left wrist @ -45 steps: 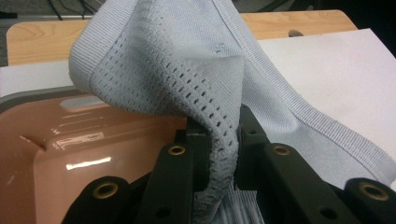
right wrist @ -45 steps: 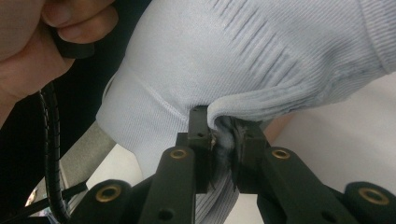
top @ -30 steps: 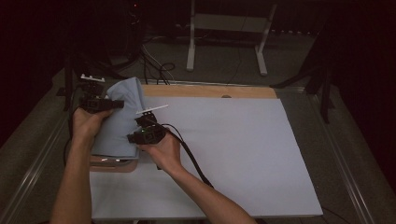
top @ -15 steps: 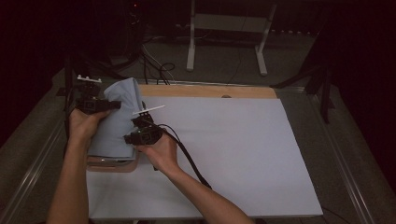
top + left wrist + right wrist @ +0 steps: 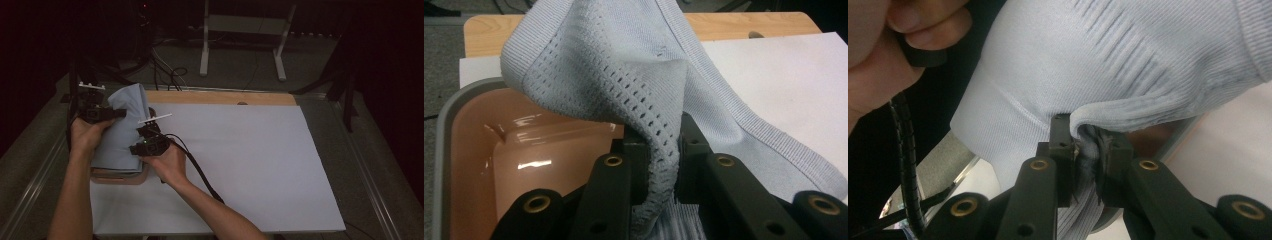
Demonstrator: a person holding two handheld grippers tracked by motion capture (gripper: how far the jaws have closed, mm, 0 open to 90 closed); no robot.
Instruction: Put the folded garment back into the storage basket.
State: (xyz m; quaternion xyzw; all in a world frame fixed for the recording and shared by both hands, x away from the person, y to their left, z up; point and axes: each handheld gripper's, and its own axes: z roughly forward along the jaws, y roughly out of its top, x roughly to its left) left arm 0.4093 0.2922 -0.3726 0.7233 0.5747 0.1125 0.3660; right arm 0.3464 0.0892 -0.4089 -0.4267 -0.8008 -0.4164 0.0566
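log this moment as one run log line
left gripper: shut on blue knit cloth | right gripper: shut on blue knit cloth | cloth held over pink tub | tub on white sheet

No legible text or labels

From the high view the light blue garment (image 5: pixel 120 131) covers most of the tub (image 5: pixel 117 176), so only its near rim peeks out. In the left gripper view the tub's left side and near end run off the frame, and the cloth hides its far rim. In the right gripper view, the cloth's pinched fold vanishes between the right claw (image 5: pixel 1087 150) jaws.
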